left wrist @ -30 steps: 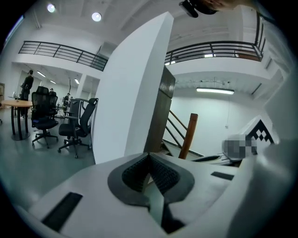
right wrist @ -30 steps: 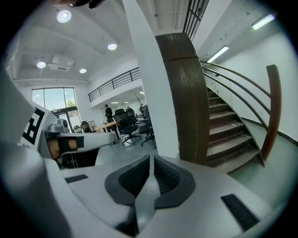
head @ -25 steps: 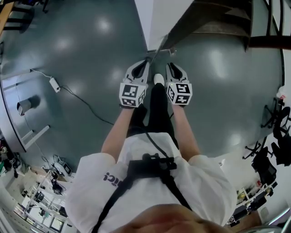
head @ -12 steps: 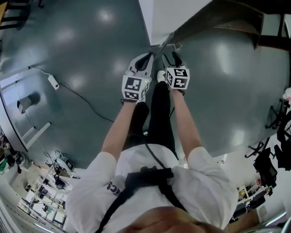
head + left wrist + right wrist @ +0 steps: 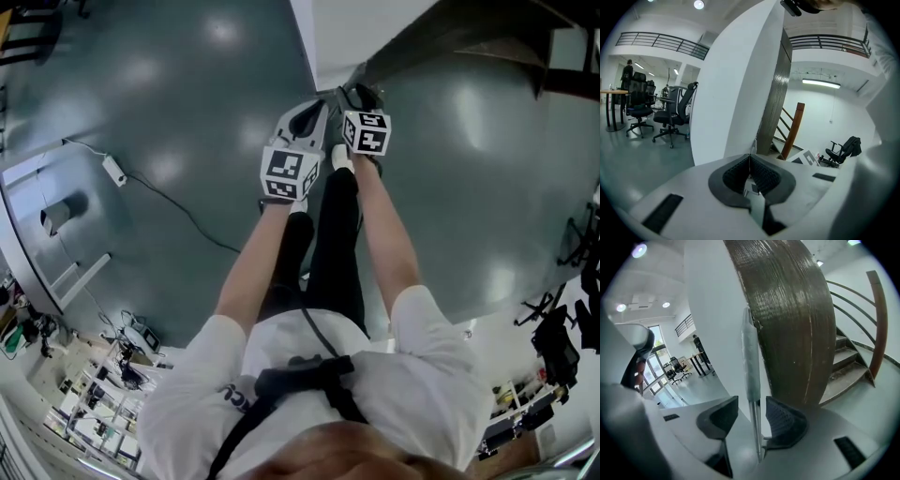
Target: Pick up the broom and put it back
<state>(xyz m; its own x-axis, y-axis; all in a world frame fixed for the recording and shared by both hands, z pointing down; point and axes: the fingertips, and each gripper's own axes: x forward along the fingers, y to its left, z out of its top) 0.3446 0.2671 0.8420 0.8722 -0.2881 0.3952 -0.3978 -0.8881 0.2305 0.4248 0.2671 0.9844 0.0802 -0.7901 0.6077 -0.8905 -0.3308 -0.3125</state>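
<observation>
The broom's silver handle (image 5: 751, 357), with a clear sleeve on its upper part, stands upright against the corner where the white wall meets the dark stair side. It passes between the jaws of my right gripper (image 5: 752, 401), which have just been opening; the pads stand apart and do not press on it. In the head view the right gripper (image 5: 359, 94) reaches toward that corner, slightly ahead of the left gripper (image 5: 314, 111). My left gripper (image 5: 750, 157) is shut, its tips meeting with nothing visible between them. The broom's head is not in view.
A white wall (image 5: 731, 84) and the curved dark side of a staircase (image 5: 797, 324) rise right in front. Wooden steps and a rail post (image 5: 794, 126) lie to the right. Office chairs (image 5: 670, 112) stand far left. A cable with a power brick (image 5: 112, 171) lies on the grey floor.
Both hands have moved forward toward the wall corner and stair. The right gripper has gone further than the left, so they no longer sit side by side.
</observation>
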